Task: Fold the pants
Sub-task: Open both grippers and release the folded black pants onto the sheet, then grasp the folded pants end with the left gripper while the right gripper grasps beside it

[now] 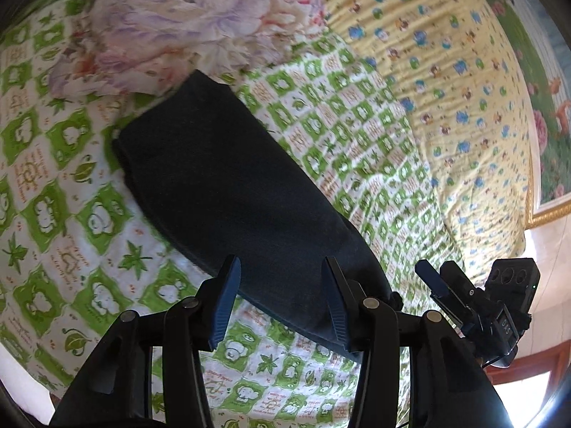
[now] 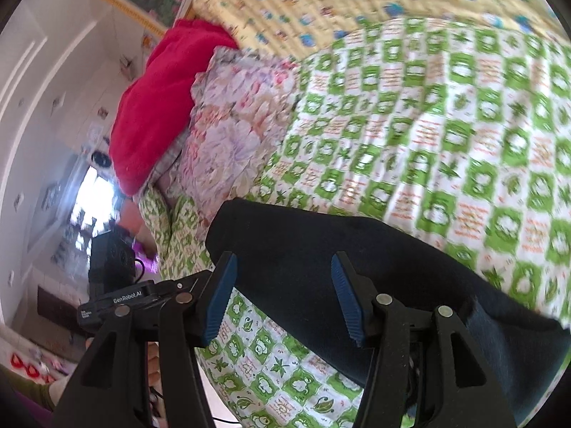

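Observation:
The dark navy pants (image 1: 228, 185) lie folded into a long narrow strip on the green-and-white patterned bed sheet (image 1: 71, 214). My left gripper (image 1: 282, 299) is open, its blue-padded fingers wide apart over the strip's near end, holding nothing. The right gripper shows in the left wrist view (image 1: 439, 285) at the right, beside the same end. In the right wrist view the pants (image 2: 321, 249) run across the lower frame. My right gripper (image 2: 285, 296) is open over them and empty. The left gripper's body (image 2: 121, 303) shows at the lower left.
A floral pillow (image 1: 171, 25) lies at the strip's far end. A red blanket (image 2: 160, 107) sits beside the pillow (image 2: 228, 132). A yellow cartoon-print quilt (image 1: 446, 89) covers the far side of the bed. The bed edge and room floor (image 2: 53, 249) lie at the left.

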Tool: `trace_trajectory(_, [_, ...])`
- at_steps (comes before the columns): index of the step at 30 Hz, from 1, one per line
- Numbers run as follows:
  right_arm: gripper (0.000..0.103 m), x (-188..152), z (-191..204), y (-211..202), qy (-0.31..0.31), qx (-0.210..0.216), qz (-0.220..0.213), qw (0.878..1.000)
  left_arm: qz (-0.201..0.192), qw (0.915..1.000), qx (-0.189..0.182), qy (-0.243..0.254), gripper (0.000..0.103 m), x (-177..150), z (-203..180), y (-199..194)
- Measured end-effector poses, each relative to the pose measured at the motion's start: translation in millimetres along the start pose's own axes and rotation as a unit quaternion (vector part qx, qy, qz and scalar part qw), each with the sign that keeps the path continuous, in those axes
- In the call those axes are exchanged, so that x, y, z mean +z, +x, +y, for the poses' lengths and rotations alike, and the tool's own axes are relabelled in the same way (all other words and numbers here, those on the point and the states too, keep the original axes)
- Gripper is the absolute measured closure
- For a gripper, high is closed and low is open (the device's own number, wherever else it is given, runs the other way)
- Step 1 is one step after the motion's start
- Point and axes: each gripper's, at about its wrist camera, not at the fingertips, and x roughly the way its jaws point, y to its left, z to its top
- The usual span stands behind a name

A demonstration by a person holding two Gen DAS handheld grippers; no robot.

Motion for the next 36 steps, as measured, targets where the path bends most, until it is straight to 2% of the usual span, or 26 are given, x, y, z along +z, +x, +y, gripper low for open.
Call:
trace_trajectory(10, [0.046,26.0,23.6,53.1,-0.051,0.009,0.057,0.997,-0.029,0.9979,0.023,-0.054,0.054,13.0,47.3,-20.7])
trace_trajectory(17, [0.046,37.3,42.6,97.7,-0.079,0.020,0.095,0.992,-0.029,0.9959,0.037,-0.078,0.053,21.8,74.3,-19.0])
trace_trajectory(24, [0.046,53.7,59.3,132.1,-0.104,0.029,0.118,0.987,-0.025,0.9945,0.045,-0.091,0.052,29.7,84.0,-12.8])
trace_trajectory(30, [0.046,72.2,75.6,165.1,-0.144,0.033,0.147,0.978,-0.020,0.9936,0.055,-0.096,0.050,34.3,86.7,-2.9])
trace_trajectory(36, [0.046,77.6,91.4,204.3,-0.190,0.038,0.192,0.962,-0.016,0.9919,0.060,-0.111,0.050,40.7,96.6,7.6])
